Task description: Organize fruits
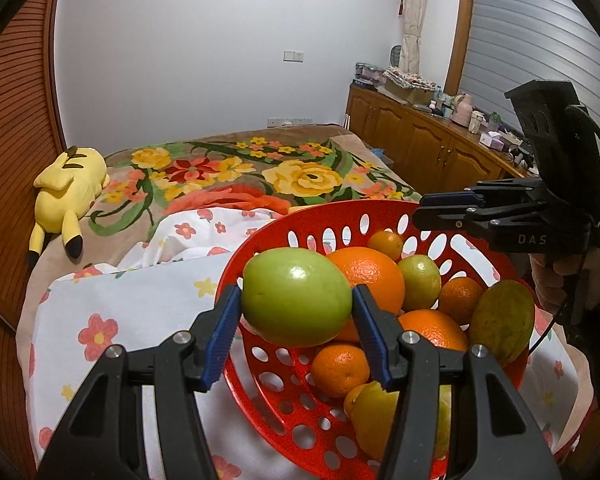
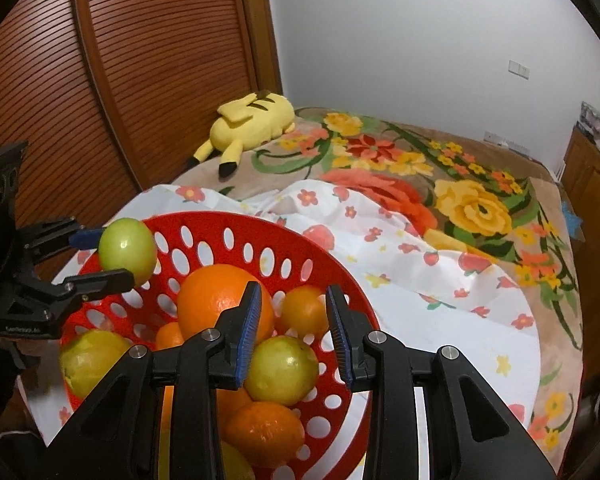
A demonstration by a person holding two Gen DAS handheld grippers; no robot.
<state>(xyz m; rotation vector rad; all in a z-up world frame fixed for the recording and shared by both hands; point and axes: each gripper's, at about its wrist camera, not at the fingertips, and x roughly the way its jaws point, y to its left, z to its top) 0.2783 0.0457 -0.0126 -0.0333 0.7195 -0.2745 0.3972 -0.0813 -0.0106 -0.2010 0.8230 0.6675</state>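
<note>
A red perforated basket (image 1: 340,208) (image 2: 220,216) sits on a white flowered cloth and holds several oranges and yellow-green fruits. My left gripper (image 1: 296,304) (image 2: 108,258) is shut on a green round fruit (image 1: 296,296) (image 2: 128,250), held in the air over the basket's left rim. A large orange (image 1: 372,276) (image 2: 216,300) lies just behind it. My right gripper (image 2: 294,312) (image 1: 418,210) hovers over the basket's far side, jaws a narrow gap apart with nothing between them. A pale green fruit (image 2: 282,370) lies in the basket beneath it.
The basket rests on a bed with a floral blanket (image 1: 300,172). A yellow plush toy (image 1: 66,196) (image 2: 252,124) lies near the slatted wooden wall. A wooden cabinet (image 1: 420,136) with clutter runs along the right. A person's hand (image 1: 560,276) holds the right gripper's handle.
</note>
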